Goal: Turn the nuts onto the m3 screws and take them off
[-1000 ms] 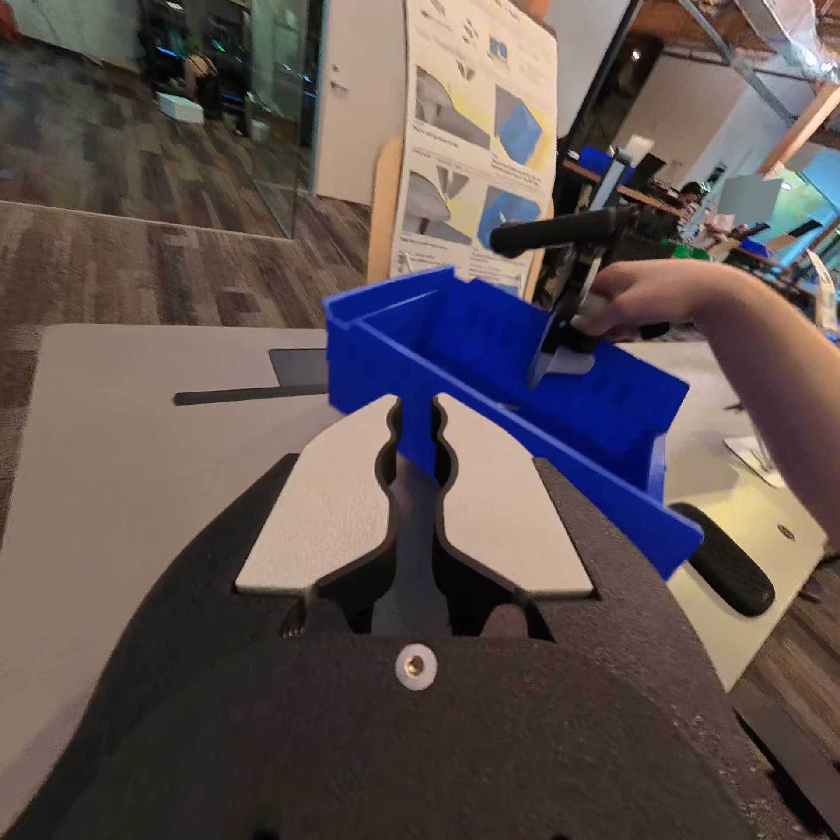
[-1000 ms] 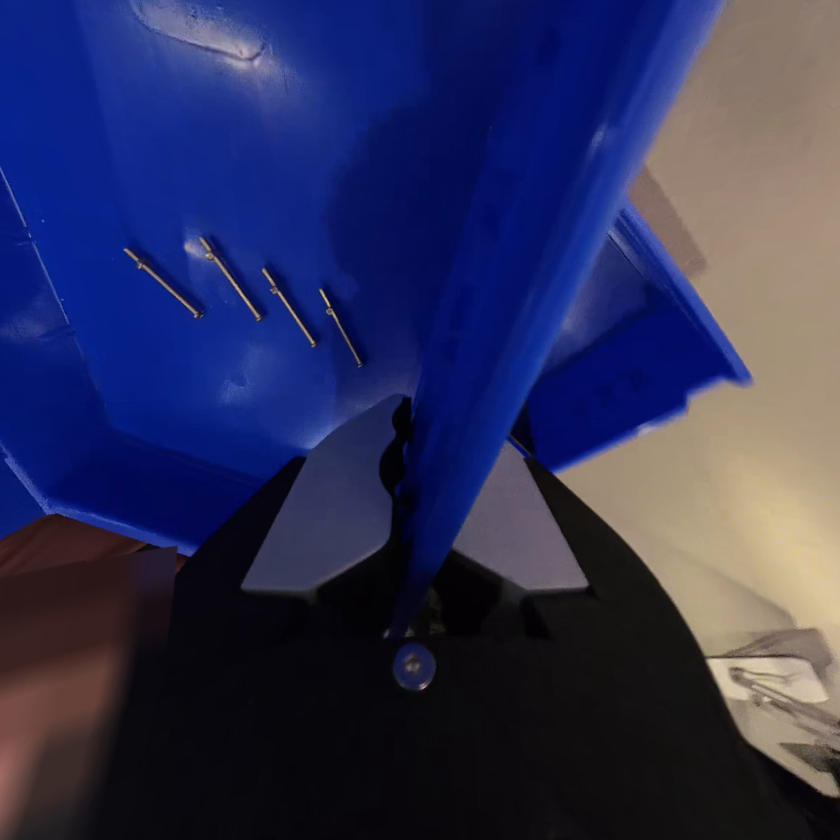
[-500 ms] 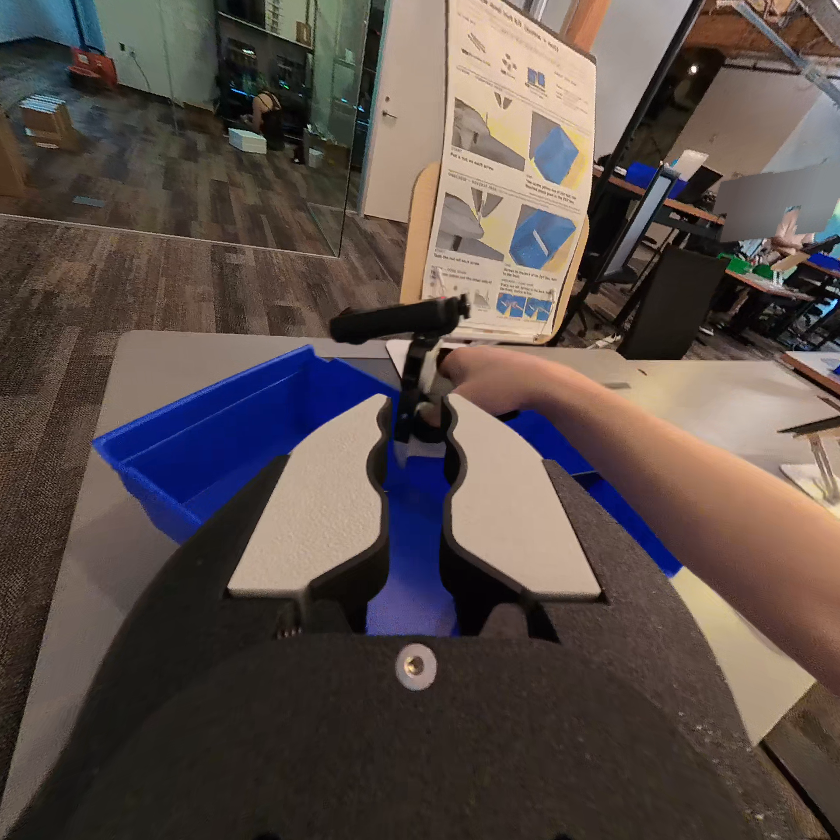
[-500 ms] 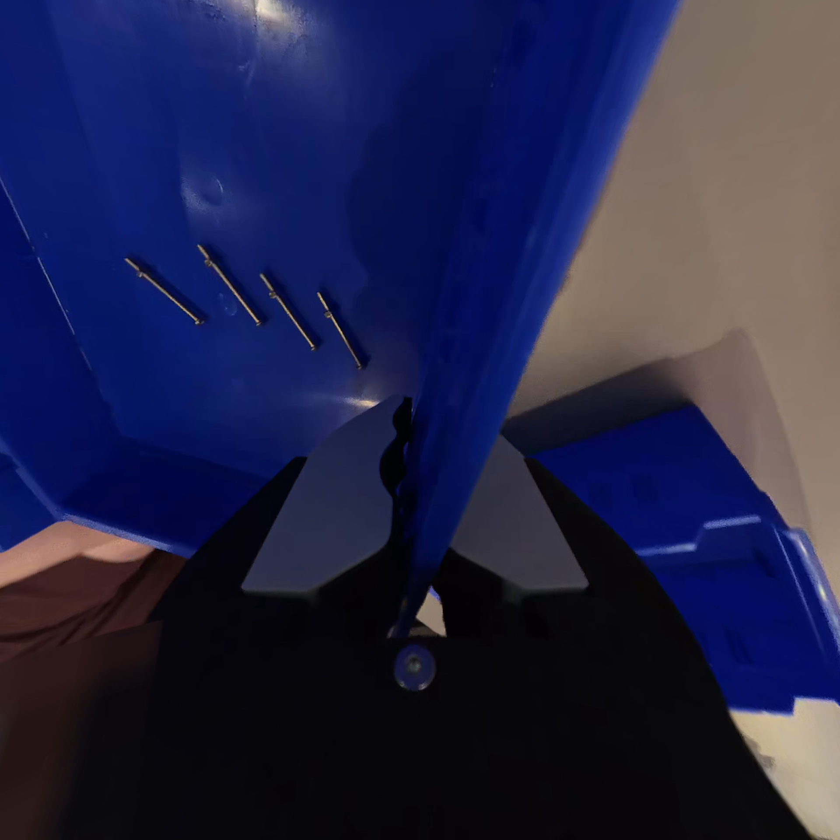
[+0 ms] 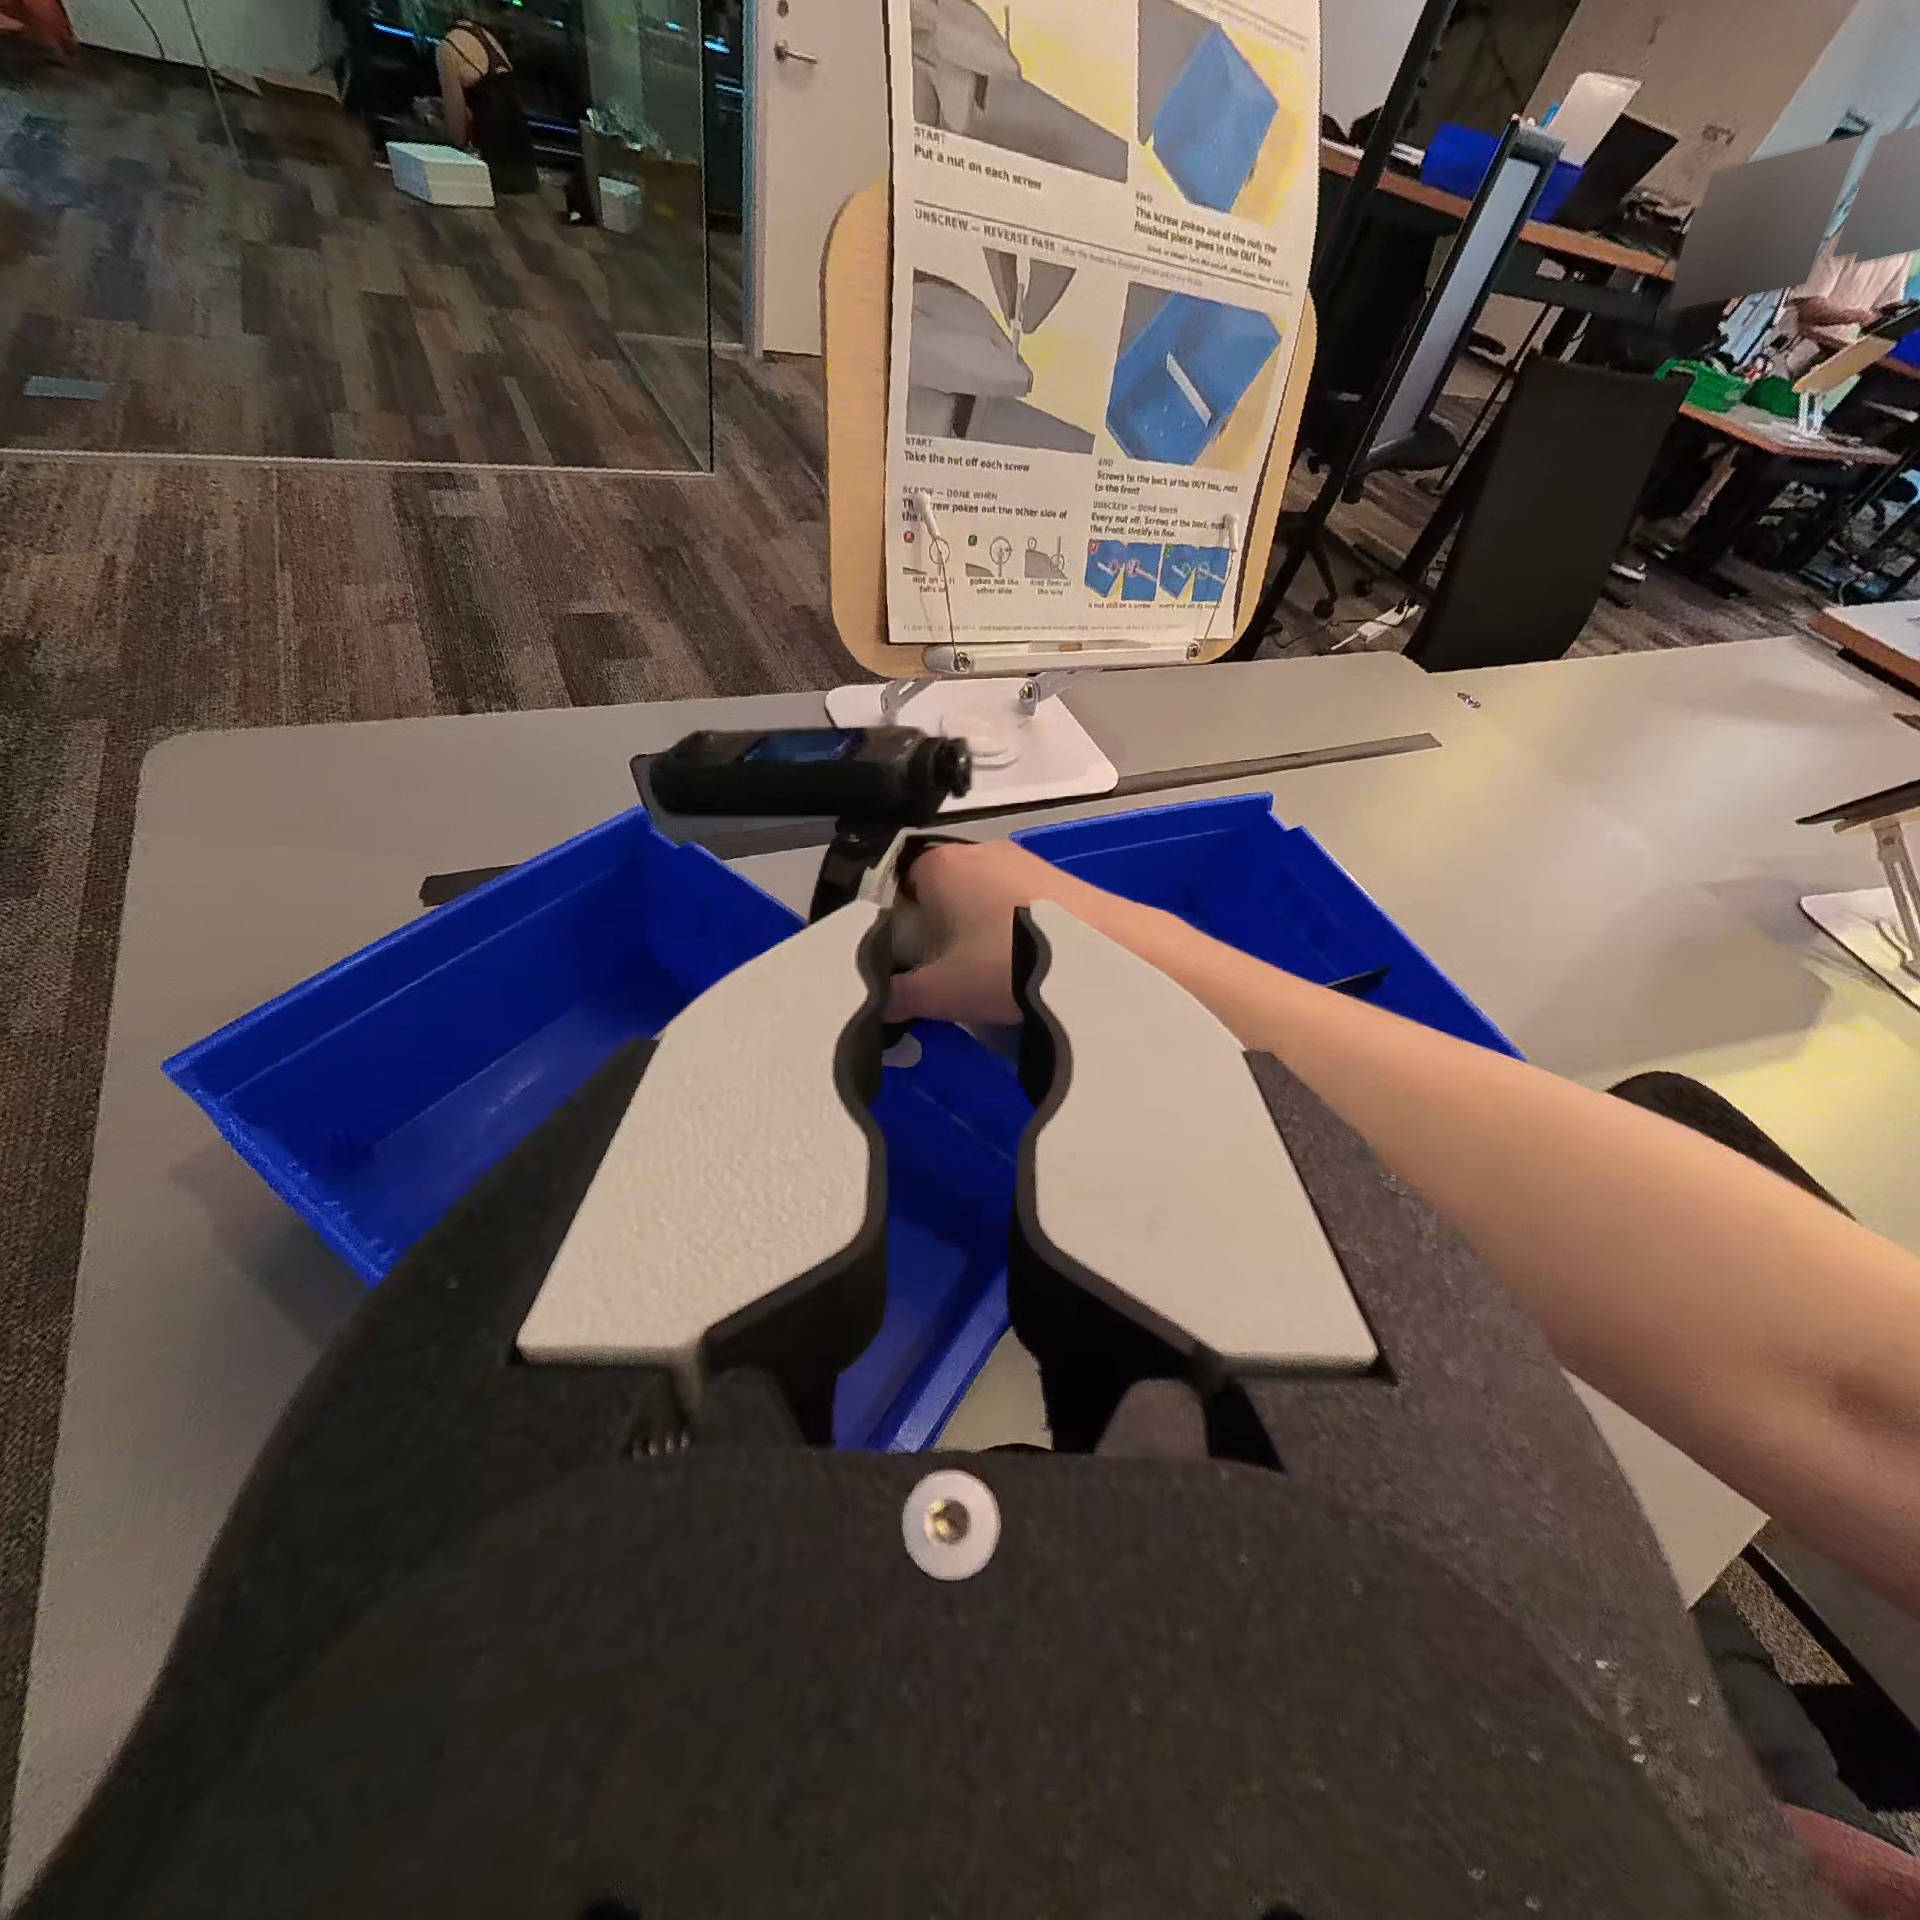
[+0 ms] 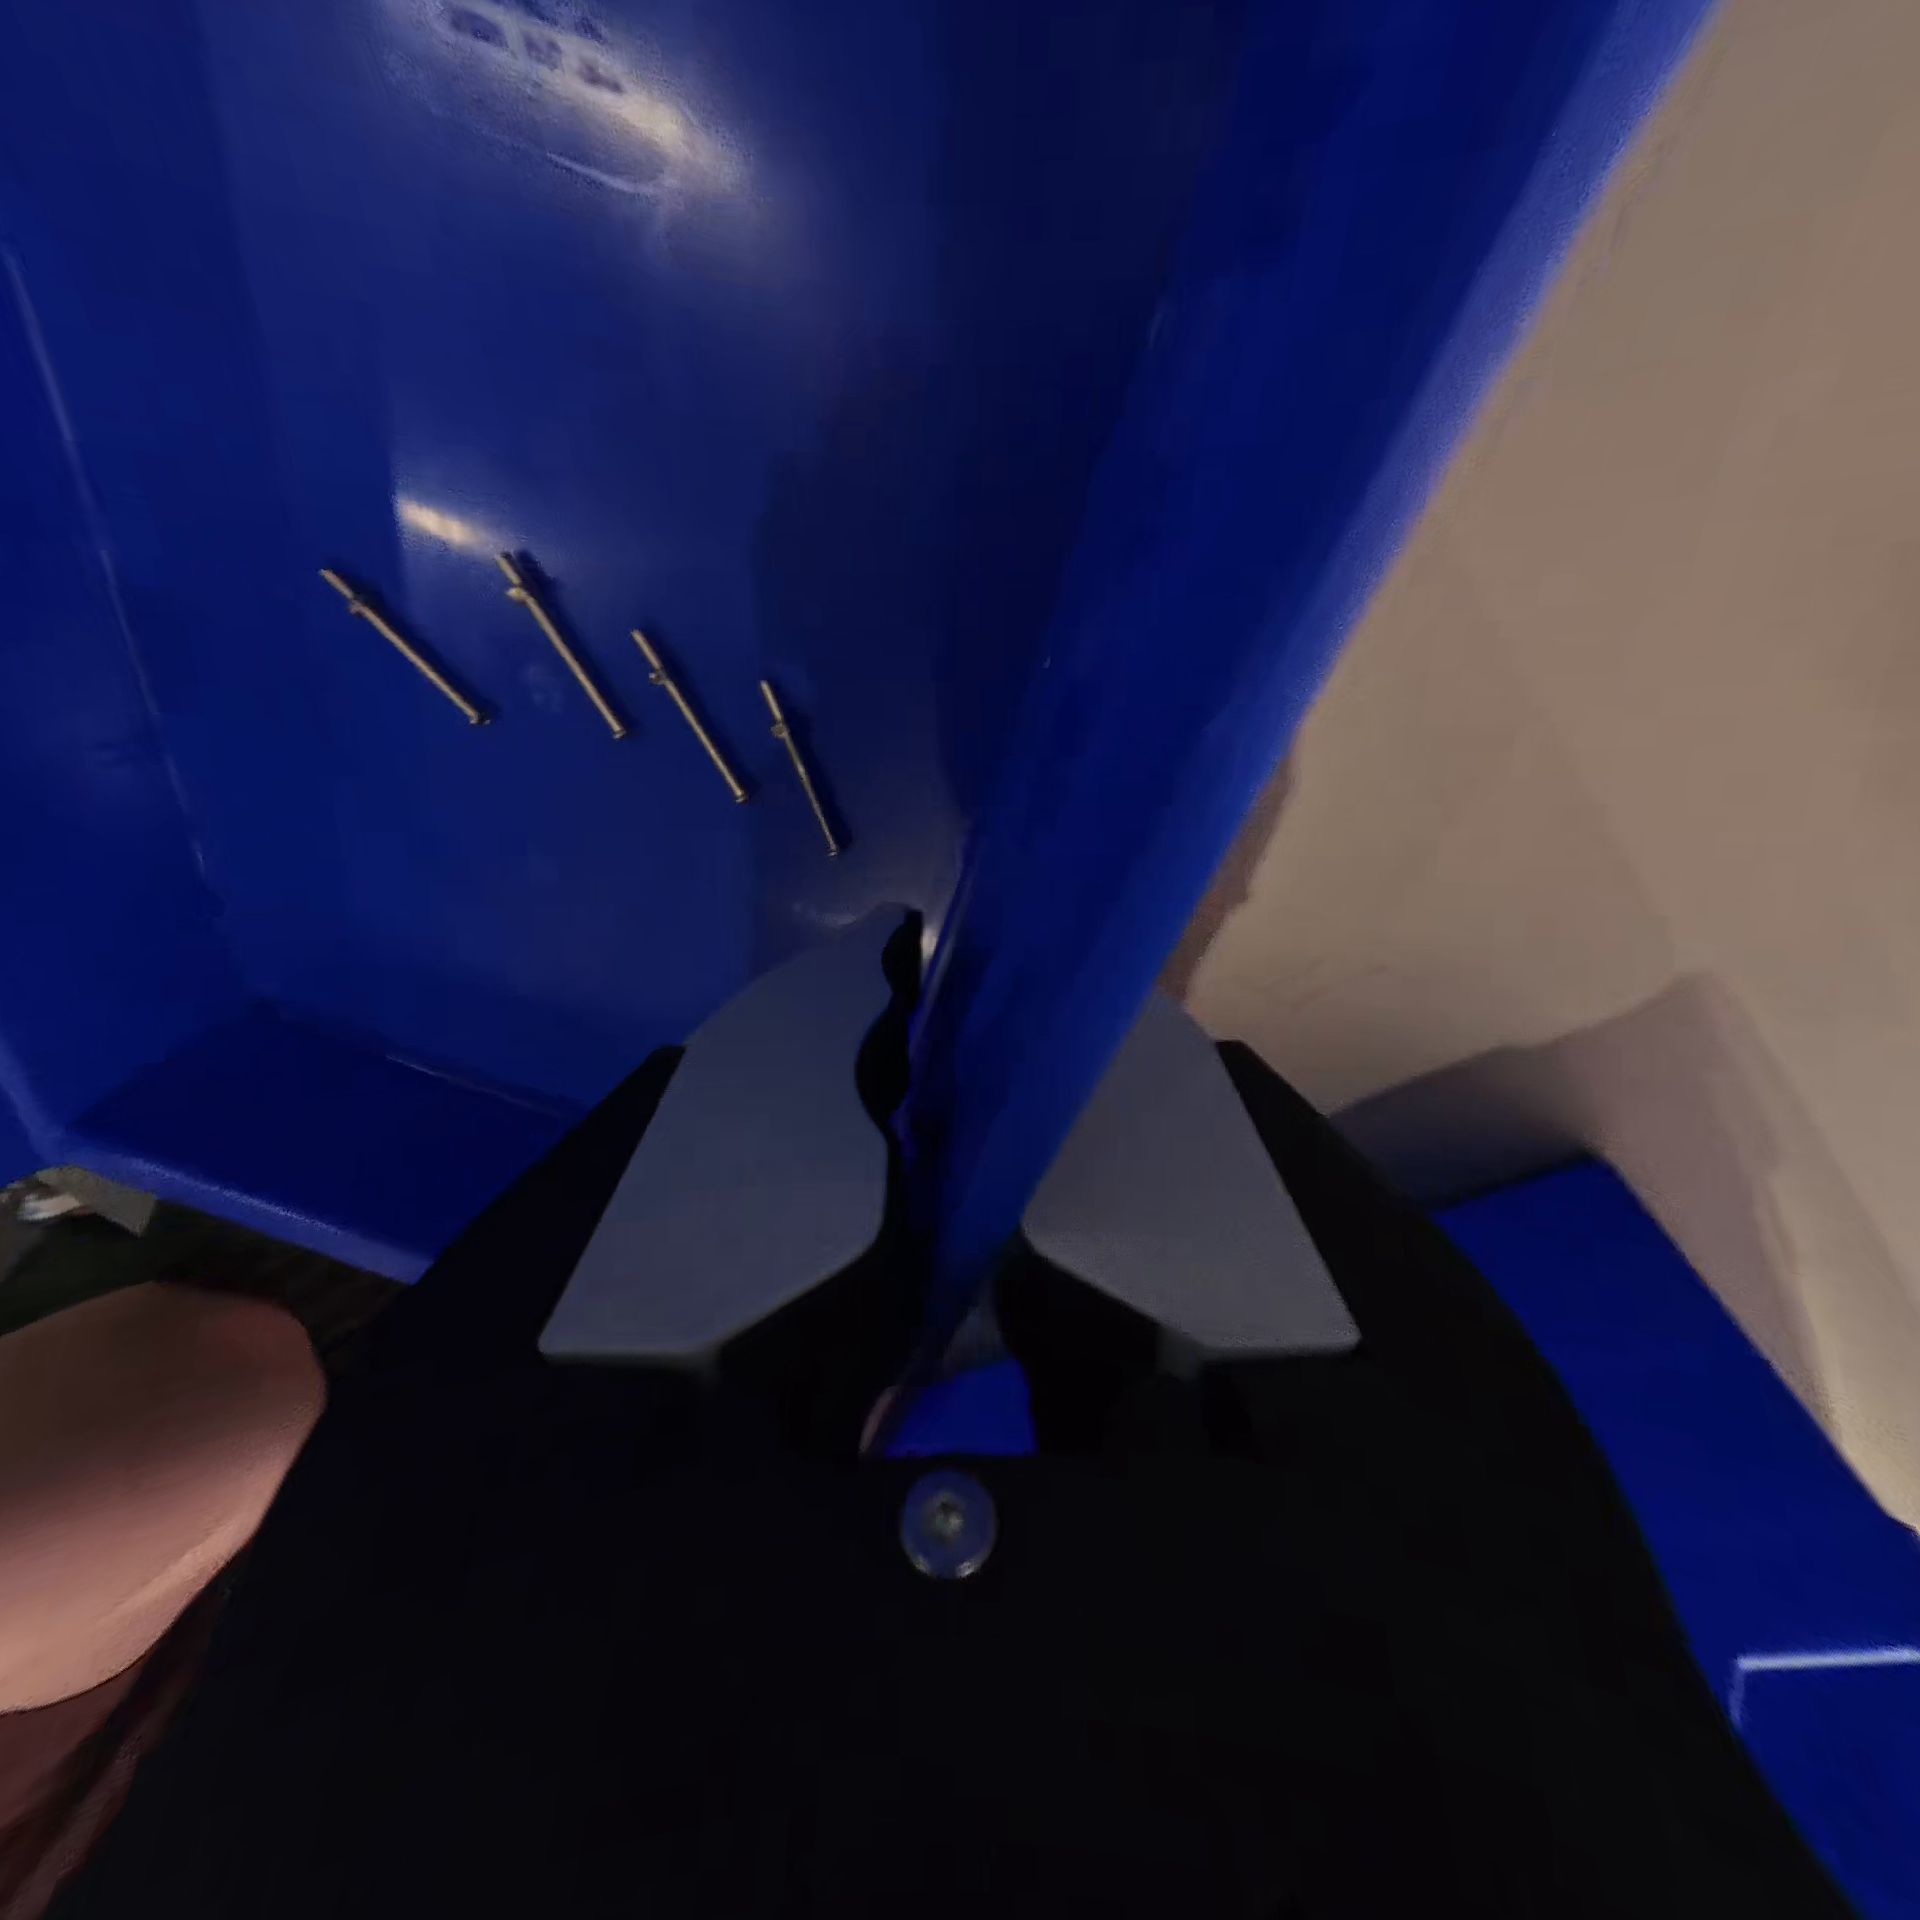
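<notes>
A blue bin sits on the grey table. My left gripper is open and empty above its near right part. My right gripper, held by a hand, shows just beyond, at the bin's right wall. In the right wrist view my right gripper is shut on that blue wall. Several thin brass screws lie in a row on the bin floor, each with a small nut near one end. The right fingertip is hidden behind the wall.
A second blue bin stands to the right of the first; it also shows in the right wrist view. An instruction board on a white stand is at the table's back edge. A black strip lies behind the bins. Across from one pair of fingers to the other is roughly 30 cm.
The bin, held tilted up by both grippers a second ago, has come down onto the table. My left gripper has let go of its wall and opened. The right stays shut on it.
</notes>
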